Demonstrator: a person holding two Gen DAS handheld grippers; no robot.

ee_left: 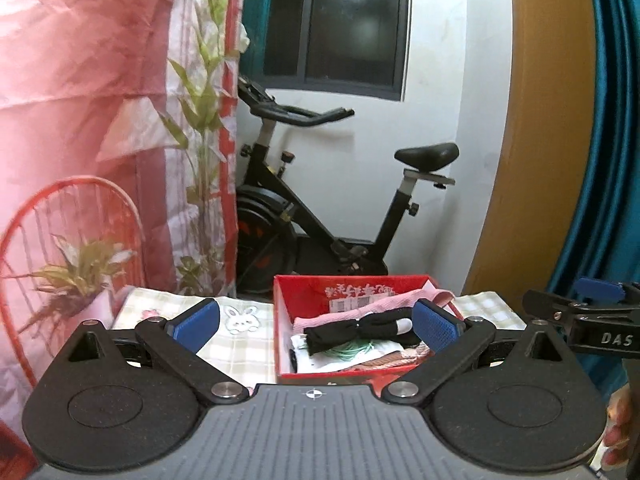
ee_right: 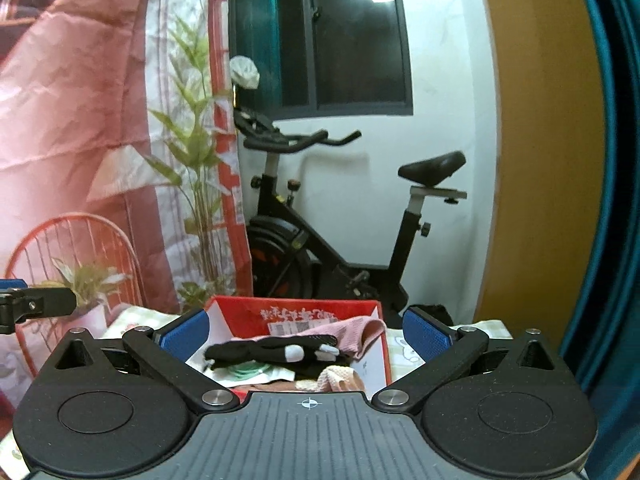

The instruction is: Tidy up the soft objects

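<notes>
Both grippers — left gripper (ee_left: 316,326), right gripper (ee_right: 306,334) — gape empty before the red box (ee_left: 288,300); the black glove (ee_right: 272,352) inside lies crosswise, nearer the right.

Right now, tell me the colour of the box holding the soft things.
Red; the box shows best in the left wrist view, with white print on its inner wall.

Glossy red cardboard box (ee_left: 292,300) holds soft cloth pieces (ee_left: 352,330); checked tablecloth (ee_left: 240,344) matt.

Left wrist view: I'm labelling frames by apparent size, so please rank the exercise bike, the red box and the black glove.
1. Exercise bike, though it stands farther back.
2. Red box.
3. Black glove, lying inside the box.
</notes>
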